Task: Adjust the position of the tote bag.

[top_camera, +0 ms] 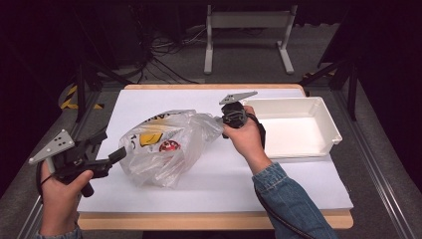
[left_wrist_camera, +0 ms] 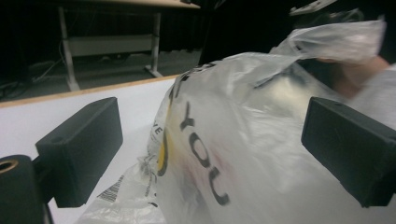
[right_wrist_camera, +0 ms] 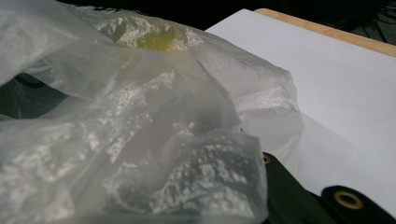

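Observation:
A clear plastic bag [top_camera: 164,144] with black and yellow print and something red and round inside lies on the white-covered table [top_camera: 278,184]. My right gripper [top_camera: 222,121] is at the bag's right end, shut on a pulled-up bunch of the plastic; in the right gripper view the crumpled film [right_wrist_camera: 140,140] drapes over the jaws and hides them. My left gripper [top_camera: 117,155] is held at the bag's left end and is open. In the left gripper view its two black pads [left_wrist_camera: 84,149] stand wide apart, with the printed bag [left_wrist_camera: 219,154] ahead between them, untouched.
A white, empty-looking tray [top_camera: 332,124] stands at the table's back right, just beyond my right hand. The table's wooden edge [top_camera: 214,220] runs along the front. On the floor behind are a white table frame [top_camera: 249,20] and cables.

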{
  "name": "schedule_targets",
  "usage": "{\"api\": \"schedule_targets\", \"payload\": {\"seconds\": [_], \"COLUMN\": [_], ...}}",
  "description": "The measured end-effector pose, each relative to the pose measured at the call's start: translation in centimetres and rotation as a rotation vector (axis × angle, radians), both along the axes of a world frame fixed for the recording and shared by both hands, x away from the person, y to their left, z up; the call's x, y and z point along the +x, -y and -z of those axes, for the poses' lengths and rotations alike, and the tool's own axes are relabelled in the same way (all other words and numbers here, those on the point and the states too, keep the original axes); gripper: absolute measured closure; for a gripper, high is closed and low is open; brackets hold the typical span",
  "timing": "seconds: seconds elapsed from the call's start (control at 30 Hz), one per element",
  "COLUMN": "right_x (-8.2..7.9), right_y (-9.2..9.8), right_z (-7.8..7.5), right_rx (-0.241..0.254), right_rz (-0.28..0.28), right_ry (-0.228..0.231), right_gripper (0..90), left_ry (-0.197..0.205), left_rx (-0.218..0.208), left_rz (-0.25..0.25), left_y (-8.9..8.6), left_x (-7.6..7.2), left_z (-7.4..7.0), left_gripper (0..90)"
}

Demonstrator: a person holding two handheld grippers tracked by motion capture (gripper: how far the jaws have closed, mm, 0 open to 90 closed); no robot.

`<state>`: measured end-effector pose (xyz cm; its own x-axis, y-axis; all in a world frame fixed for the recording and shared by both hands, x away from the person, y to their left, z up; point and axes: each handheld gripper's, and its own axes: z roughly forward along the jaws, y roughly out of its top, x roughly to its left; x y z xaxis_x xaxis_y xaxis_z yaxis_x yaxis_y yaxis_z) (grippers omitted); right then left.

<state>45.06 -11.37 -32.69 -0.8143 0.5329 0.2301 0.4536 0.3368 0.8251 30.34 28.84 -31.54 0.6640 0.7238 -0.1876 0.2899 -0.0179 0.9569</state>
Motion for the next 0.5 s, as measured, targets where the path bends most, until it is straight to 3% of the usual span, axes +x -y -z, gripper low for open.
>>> {"api": "schedule_targets", "payload": {"seconds": [0.1,0.23,0.33,0.37,0.43,0.5], "right_x": [0.2,0.5,0.6,0.6,0.7,0.7], "right_y": [-0.1,-0.2,-0.3,-0.3,-0.4,-0.4], "right_z": [0.1,0.3,0.4,0.4,0.4,0.5], "right_rx": [-0.003,-0.004,-0.002,-0.001,0.001,0.003], "right_rz": [0.013,0.035,0.046,0.048,0.048,0.046], "right_ry": [-0.01,-0.018,-0.019,-0.02,-0.023,-0.023], "right_gripper": [89.4,89.4,89.3,89.3,89.3,89.2], "left_ry": [0.019,-0.021,-0.039,-0.057,-0.066,-0.059], "left_rx": [0.022,0.071,0.078,0.09,0.124,0.139], "left_rz": [0.016,0.087,0.121,0.172,0.216,0.225], "left_y": [-0.4,-0.6,-0.4,0.1,1.0,1.3], "left_x": [-0.9,-1.5,-1.7,-1.7,-1.8,-1.8], "left_z": [-0.1,1.1,1.7,2.3,2.6,2.7], "left_gripper": [5.5,5.5,5.5,5.5,5.4,5.6]}}
